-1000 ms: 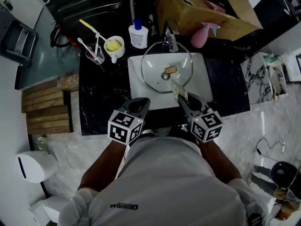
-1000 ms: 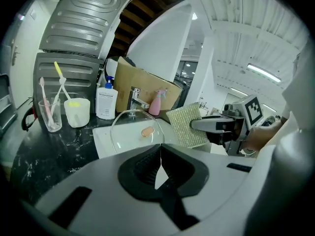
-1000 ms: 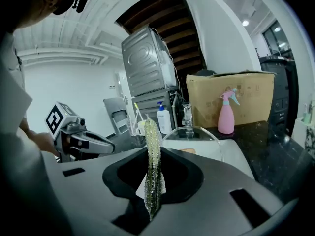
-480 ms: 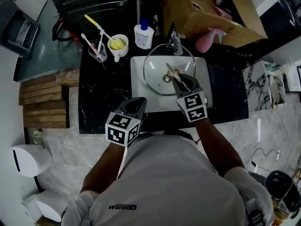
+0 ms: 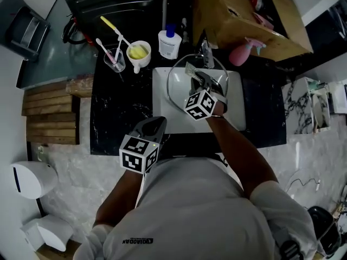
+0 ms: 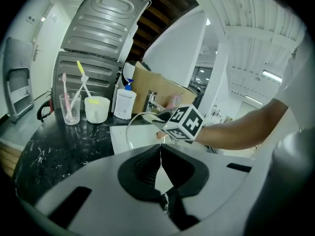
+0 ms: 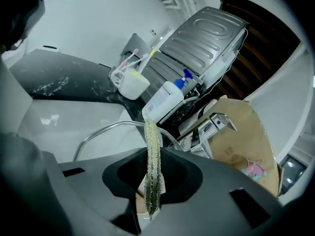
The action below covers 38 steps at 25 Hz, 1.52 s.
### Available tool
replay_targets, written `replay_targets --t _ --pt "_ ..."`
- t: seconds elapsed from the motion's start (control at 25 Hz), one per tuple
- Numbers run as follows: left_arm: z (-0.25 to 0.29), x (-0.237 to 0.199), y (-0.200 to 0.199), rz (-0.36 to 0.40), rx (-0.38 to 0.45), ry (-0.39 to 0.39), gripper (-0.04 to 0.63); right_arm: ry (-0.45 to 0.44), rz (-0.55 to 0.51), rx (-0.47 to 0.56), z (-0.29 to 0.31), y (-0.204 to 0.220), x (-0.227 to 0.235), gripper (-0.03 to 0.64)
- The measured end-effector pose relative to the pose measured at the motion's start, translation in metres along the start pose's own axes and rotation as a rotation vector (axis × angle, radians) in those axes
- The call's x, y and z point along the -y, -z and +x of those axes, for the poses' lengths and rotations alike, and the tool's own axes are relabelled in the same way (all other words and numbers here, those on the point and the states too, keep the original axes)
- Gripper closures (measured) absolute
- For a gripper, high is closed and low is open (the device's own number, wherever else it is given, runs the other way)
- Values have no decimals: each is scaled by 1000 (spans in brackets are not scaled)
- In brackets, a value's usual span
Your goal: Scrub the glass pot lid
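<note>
The glass pot lid (image 5: 171, 83) lies in the white sink (image 5: 160, 99); its metal rim also shows as the lid (image 6: 129, 125) and the lid (image 7: 101, 130) in the two gripper views. My right gripper (image 5: 198, 79) reaches over the lid's far side near the faucet, shut on a green-yellow scrub pad (image 5: 191, 69). The pad (image 7: 152, 161) stands upright between the jaws of the right gripper (image 7: 151, 154). My left gripper (image 5: 156, 123) hovers at the sink's near edge, and the left gripper (image 6: 160, 151) is shut and empty. The right gripper covers the lid's knob.
A faucet (image 5: 205, 52) stands behind the sink. On the black counter sit a soap bottle (image 5: 169, 43), a white cup (image 5: 137, 53) and a glass with toothbrushes (image 5: 113, 61). A cardboard box (image 5: 246, 20) and a pink spray bottle (image 5: 242, 52) are at the back right.
My right gripper has carried the scrub pad from the sink's near edge forward across the lid to its far side. The left gripper has stayed in place.
</note>
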<state>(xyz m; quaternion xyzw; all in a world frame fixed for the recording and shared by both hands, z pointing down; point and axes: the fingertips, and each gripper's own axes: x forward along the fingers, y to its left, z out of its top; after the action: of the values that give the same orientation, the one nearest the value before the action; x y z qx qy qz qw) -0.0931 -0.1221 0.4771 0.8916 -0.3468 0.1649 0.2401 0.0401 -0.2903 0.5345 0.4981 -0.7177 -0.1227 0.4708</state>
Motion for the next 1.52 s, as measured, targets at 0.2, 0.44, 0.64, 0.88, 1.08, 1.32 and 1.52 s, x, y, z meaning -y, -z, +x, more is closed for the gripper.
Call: replay_targets --t 0.2,0.44,0.64,0.88,1.08,1.32,1.52 --pt "0 0 6 -16 -10 -7 580 77 -20 -8 19 -6 9 529" --pt "-1 0 6 -21 -11 -20 580 78 15 -37 36 -8 14 528" --pt "-3 -4 7 -28 -14 -29 580 23 51 -59 47 -8 8 525" --pt "-4 -8 9 -34 -18 -34 580 -6 62 -82 56 -8 3 520" --pt "-7 -11 9 -40 -12 -40 580 -29 67 -71 57 -9 1 518" --pt "-7 -11 11 -45 -10 -40 580 -74 42 -53 55 -14 -7 518" --pt "-7 -9 10 -43 -2 -35 580 -113 -8 -43 52 -19 -22 517"
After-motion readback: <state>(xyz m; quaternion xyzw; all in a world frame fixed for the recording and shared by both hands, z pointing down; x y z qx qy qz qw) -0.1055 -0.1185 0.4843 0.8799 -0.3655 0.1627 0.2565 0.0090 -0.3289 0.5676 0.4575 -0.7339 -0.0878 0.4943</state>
